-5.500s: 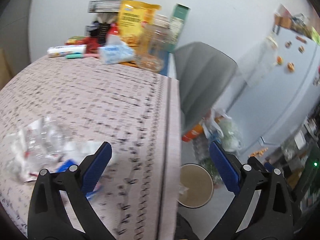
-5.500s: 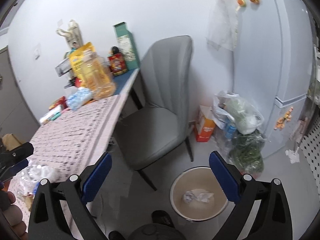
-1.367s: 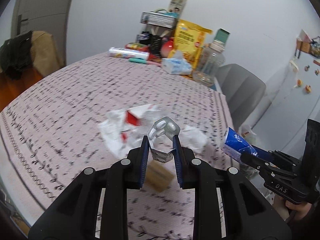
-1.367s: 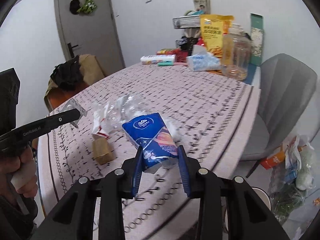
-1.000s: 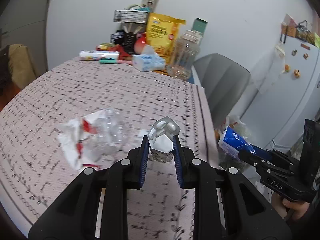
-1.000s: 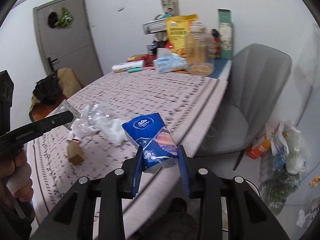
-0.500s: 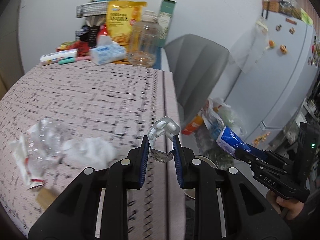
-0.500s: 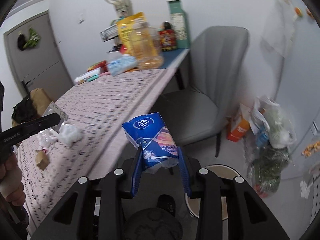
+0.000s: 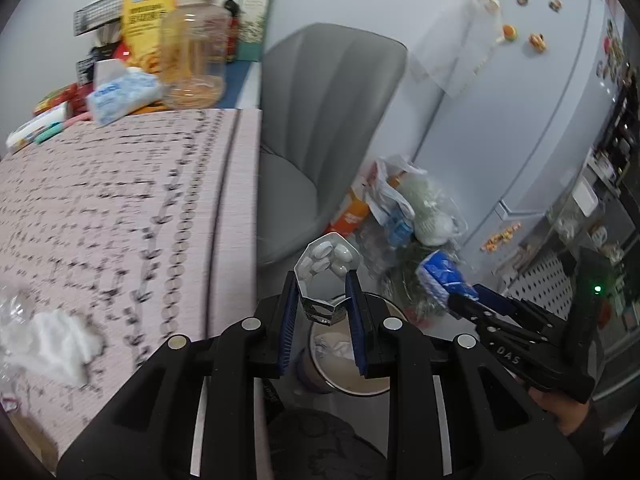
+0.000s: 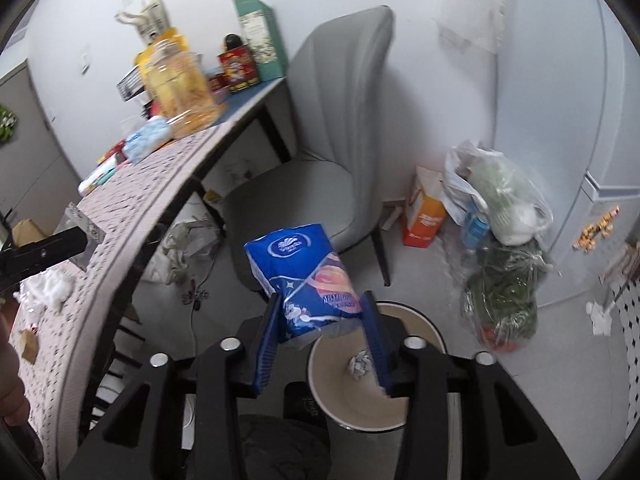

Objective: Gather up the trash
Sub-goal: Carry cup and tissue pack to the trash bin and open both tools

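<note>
- Left gripper (image 9: 322, 298), lower centre: jaws clamped on a silver pill blister pack (image 9: 326, 266), above the round waste bin (image 9: 360, 386).
- Right gripper (image 10: 322, 320): jaws have just been opening; blue tissue packet (image 10: 306, 280) between them, over the bin.

Soft, even indoor light fills both fisheye views, with no hard shadows. Motion blur smears the tablecloth (image 9: 120, 208) pattern and wall-side clutter; straight edges bow toward the black vignetted corners. The fridge (image 9: 560, 80) shows mild sheen.
</note>
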Demonstrator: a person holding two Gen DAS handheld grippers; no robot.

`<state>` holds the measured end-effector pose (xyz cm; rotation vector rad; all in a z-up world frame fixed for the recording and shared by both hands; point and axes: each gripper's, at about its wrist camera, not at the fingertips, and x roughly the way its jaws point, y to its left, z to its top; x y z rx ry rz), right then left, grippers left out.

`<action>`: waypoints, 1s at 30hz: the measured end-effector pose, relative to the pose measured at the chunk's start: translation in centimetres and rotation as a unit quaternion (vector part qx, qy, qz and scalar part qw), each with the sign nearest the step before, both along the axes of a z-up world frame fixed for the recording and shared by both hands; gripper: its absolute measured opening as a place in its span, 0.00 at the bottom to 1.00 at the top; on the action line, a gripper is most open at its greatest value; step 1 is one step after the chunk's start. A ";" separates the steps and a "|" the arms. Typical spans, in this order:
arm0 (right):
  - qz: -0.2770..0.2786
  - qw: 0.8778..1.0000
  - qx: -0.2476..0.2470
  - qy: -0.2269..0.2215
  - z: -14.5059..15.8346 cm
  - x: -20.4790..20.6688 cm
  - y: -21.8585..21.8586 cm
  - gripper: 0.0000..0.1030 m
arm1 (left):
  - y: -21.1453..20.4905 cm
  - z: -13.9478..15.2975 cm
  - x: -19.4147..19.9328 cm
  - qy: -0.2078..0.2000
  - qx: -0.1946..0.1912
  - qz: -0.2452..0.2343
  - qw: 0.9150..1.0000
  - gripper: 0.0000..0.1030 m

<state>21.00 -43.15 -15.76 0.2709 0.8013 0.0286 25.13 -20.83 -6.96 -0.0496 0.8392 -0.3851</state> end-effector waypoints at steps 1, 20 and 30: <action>-0.003 1.000 0.007 0.006 -0.5 0.1 -0.6 0.57 | -0.7 -0.2 0.3 0.003 0.002 -0.007 1.000 0.23; -0.091 0.995 0.017 0.030 -2.7 -4.2 -9.5 0.59 | -11.7 -5.2 2.0 0.077 -0.002 -0.105 0.991 0.26; -0.097 0.995 0.011 0.022 -1.8 -4.4 -8.7 0.73 | -9.2 -3.5 1.8 0.046 -0.011 -0.065 0.997 0.87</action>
